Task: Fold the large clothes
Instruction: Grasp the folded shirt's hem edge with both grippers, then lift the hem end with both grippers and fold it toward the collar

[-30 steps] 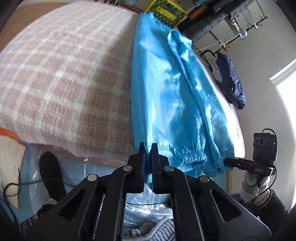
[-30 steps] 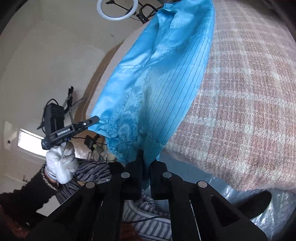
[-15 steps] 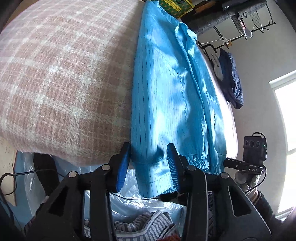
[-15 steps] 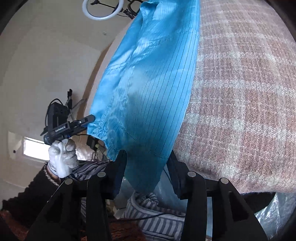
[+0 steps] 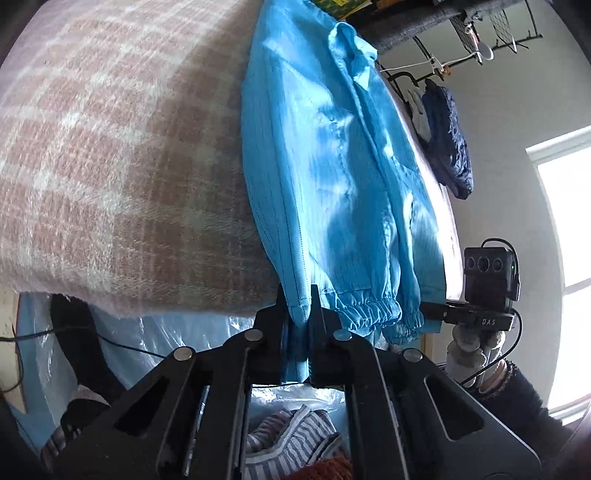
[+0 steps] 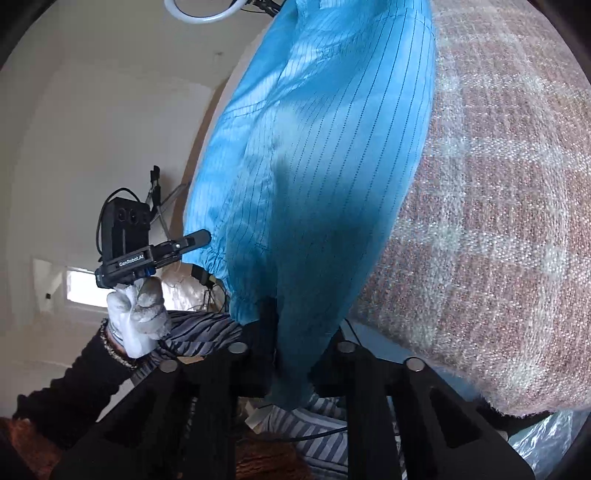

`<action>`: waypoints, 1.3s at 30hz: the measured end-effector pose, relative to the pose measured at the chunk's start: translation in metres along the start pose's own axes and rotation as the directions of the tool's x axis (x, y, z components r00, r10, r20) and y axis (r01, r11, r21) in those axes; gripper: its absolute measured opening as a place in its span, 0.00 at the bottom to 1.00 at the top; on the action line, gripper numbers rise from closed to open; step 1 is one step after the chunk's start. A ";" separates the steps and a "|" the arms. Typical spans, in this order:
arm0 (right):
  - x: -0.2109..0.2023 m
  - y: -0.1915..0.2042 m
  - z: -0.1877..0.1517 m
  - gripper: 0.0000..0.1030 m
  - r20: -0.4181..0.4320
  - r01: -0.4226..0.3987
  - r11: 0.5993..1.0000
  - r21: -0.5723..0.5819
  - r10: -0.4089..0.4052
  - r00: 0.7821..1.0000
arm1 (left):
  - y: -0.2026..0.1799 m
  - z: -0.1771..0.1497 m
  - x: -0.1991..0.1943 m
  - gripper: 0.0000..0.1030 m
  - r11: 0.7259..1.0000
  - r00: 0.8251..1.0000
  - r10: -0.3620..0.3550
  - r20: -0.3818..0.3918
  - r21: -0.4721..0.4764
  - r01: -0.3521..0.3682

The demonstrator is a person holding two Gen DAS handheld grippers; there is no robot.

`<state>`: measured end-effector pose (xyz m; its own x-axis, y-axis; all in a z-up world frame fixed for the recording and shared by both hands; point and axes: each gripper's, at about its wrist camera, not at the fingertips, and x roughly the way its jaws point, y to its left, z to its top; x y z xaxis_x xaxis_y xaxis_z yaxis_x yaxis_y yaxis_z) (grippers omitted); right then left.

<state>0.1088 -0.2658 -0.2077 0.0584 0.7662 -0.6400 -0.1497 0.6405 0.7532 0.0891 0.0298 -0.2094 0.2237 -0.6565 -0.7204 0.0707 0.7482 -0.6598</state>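
A bright blue pinstriped garment (image 5: pixel 332 166) lies lengthwise on a pink-and-white plaid blanket (image 5: pixel 110 147), its hem and elastic cuffs hanging over the near edge. My left gripper (image 5: pixel 298 295) is shut on the hem at the garment's left corner. In the right wrist view the same garment (image 6: pixel 314 166) hangs into my right gripper (image 6: pixel 299 332). Its jaws are closing, with bunched blue fabric filling the gap and the pads pressing on it. Each gripper shows in the other's view, the right gripper (image 5: pixel 443 314) by the cuffs and the left gripper (image 6: pixel 195 238) at the hem.
A dark blue garment (image 5: pixel 448 147) hangs by a rack with hangers (image 5: pixel 480 48) at the far right. Striped clothes (image 5: pixel 295 435) and a plastic sheet (image 5: pixel 184 332) lie below the bed edge. A white-gloved hand (image 6: pixel 136 317) holds the left gripper. A ring light (image 6: pixel 203 11) stands behind.
Both grippers, shut on the hem a second ago, opened around it half a second ago and have closed on the blue fabric again. The right one has sunk slightly.
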 end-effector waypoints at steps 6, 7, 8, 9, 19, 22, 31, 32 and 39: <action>-0.002 0.011 0.002 0.07 0.033 -0.027 0.999 -0.027 0.028 0.999 | -0.002 0.003 -0.007 0.02 0.999 0.999 -0.034 0.019 0.001 0.034; -0.003 0.008 0.002 0.07 0.029 -0.022 1.000 -0.020 0.023 0.999 | -0.001 0.003 -0.006 0.02 0.999 0.999 -0.033 0.017 -0.004 0.033; -0.004 0.003 0.001 0.07 0.027 -0.023 1.000 -0.008 0.023 0.999 | 0.002 0.003 -0.005 0.02 0.999 0.999 -0.041 0.014 -0.019 0.042; -0.002 -0.001 -0.001 0.07 0.026 -0.020 1.000 0.006 0.019 0.999 | 0.004 0.003 -0.005 0.02 0.998 0.998 -0.055 0.014 -0.036 0.055; -0.003 -0.007 -0.002 0.07 0.031 -0.007 1.000 0.016 0.006 1.000 | -0.003 0.007 -0.006 0.01 0.996 0.997 -0.080 0.022 -0.041 0.081; -0.002 -0.003 -0.004 0.07 0.043 -0.027 0.999 0.035 0.025 0.999 | -0.002 0.009 -0.012 0.01 0.991 0.993 -0.115 0.033 -0.071 0.118; -0.033 0.012 0.017 0.06 0.143 -0.127 0.991 0.039 0.120 0.982 | -0.035 0.038 -0.029 0.01 0.980 0.980 -0.183 0.085 -0.065 0.188; -0.038 0.013 0.022 0.06 0.158 -0.130 0.991 0.038 0.123 0.980 | -0.040 0.044 -0.031 0.01 0.981 0.980 -0.178 0.093 -0.059 0.184; -0.066 0.026 0.065 0.05 0.265 -0.135 0.991 0.004 0.129 0.956 | -0.061 0.101 -0.033 0.01 0.982 0.972 -0.175 0.154 -0.046 0.184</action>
<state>0.1649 -0.2965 -0.1361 0.2980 0.8284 -0.4743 -0.1522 0.5317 0.8331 0.1754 0.0152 -0.1238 0.3548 -0.7546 -0.5520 0.0661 0.6091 -0.7903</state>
